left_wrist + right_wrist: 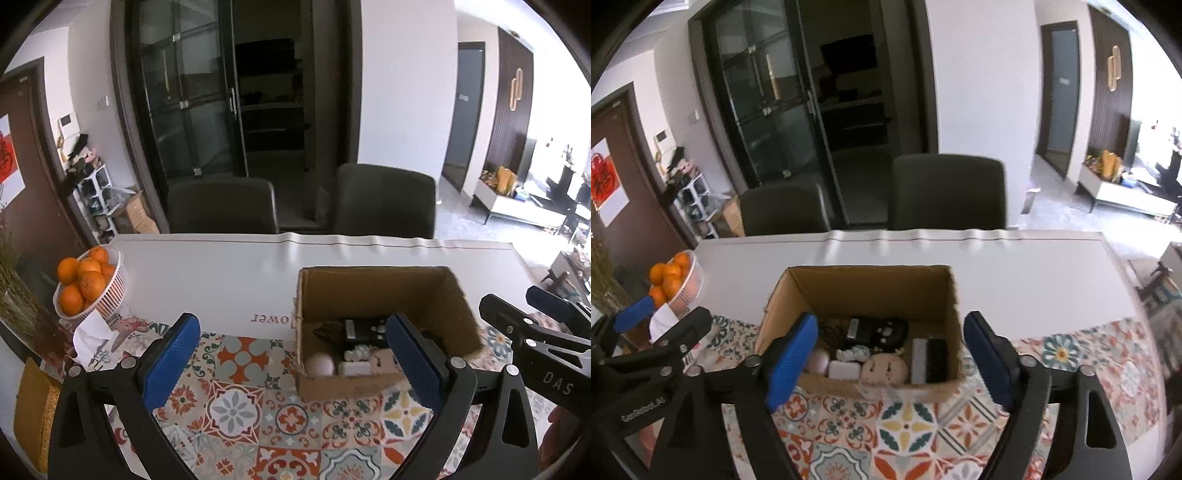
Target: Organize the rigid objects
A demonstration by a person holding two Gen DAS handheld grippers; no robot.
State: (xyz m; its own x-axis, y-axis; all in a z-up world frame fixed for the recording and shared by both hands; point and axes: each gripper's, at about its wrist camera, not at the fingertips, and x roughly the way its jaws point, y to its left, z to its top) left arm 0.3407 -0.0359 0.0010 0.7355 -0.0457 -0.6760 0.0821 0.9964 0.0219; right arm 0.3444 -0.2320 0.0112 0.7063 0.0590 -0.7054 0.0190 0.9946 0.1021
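Right gripper (892, 354) gapes above cardboard box (871, 291).

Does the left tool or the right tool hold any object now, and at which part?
Nothing is held. The left tool and the right tool are both open and empty, above the cardboard box.

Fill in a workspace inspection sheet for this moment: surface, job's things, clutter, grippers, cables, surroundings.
Surface: table with a white cover and a patterned tile mat.
Job's things: open cardboard box holding small items, among them a doll head, a white block and dark gadgets.
Clutter: basket of oranges; tissue pack.
Grippers: left gripper open, empty; right gripper open, empty.
Cables: a dark tangle in the box, unclear.
Surroundings: two dark chairs, glass doors behind.
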